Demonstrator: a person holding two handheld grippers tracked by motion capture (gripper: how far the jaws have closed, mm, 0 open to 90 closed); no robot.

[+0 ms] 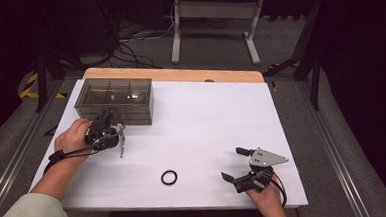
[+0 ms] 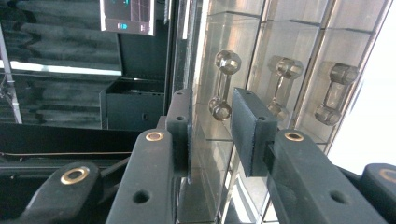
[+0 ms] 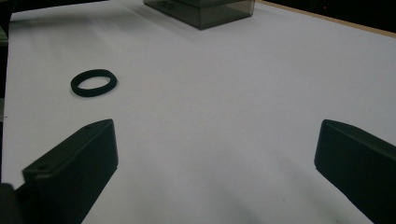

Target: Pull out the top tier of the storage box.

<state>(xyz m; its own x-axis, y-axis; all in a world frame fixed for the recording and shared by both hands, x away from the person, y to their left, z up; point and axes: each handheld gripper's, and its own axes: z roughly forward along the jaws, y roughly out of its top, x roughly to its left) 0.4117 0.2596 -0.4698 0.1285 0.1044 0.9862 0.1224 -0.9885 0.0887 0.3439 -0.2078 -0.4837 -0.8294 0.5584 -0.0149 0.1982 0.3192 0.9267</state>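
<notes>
Grey floor (image 1: 287, 43) strewn with cables (image 1: 127, 42) (dimly lit), a white-legged stand (image 1: 214, 17), apparently a desk, behind.

A white table (image 1: 206, 118) on grey floor (image 1: 328, 146) — cables (image 1: 127, 42) and a metal stand (image 1: 214, 17) behind.

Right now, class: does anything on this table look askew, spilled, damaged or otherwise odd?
Nothing stands out. The smoky drawer box sits square at the table's back left, drawers shut, with the left gripper at a handle. The black ring lies flat on the white tabletop, intact, apart from the open right gripper.
</notes>
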